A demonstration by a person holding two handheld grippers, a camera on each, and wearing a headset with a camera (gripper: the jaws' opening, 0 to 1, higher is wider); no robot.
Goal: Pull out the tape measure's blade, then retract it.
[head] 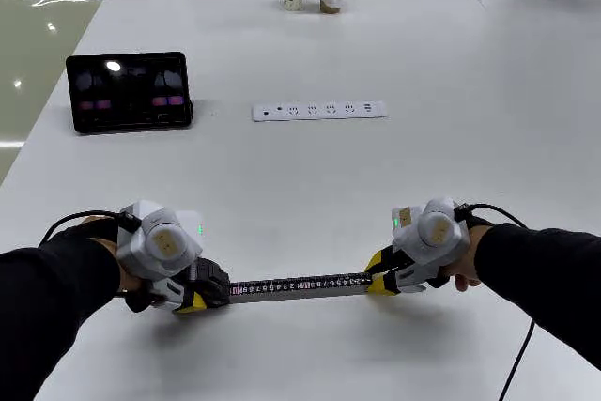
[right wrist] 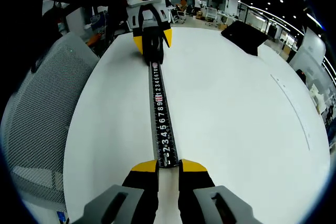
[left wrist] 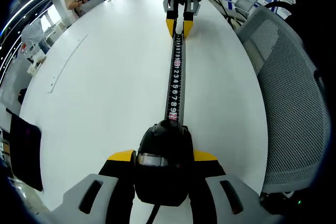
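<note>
head view: my left gripper [head: 204, 291] clenches the black tape measure case [head: 215, 280] on the white table [head: 310, 194]. left gripper view: its dark numbered blade [left wrist: 176, 72] runs straight. right gripper view: right gripper [right wrist: 168, 168] pinches only the tip; a slip could whip it back.

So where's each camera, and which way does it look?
Head view: on the head, looking down at the table; sleeves, left gripper, right gripper show.
Left gripper view: on that gripper, facing along the blade to the right gripper; own jaws hold the case.
Right gripper view: facing back at the left gripper; own jaws pinch the blade.
All share the blade.
</note>
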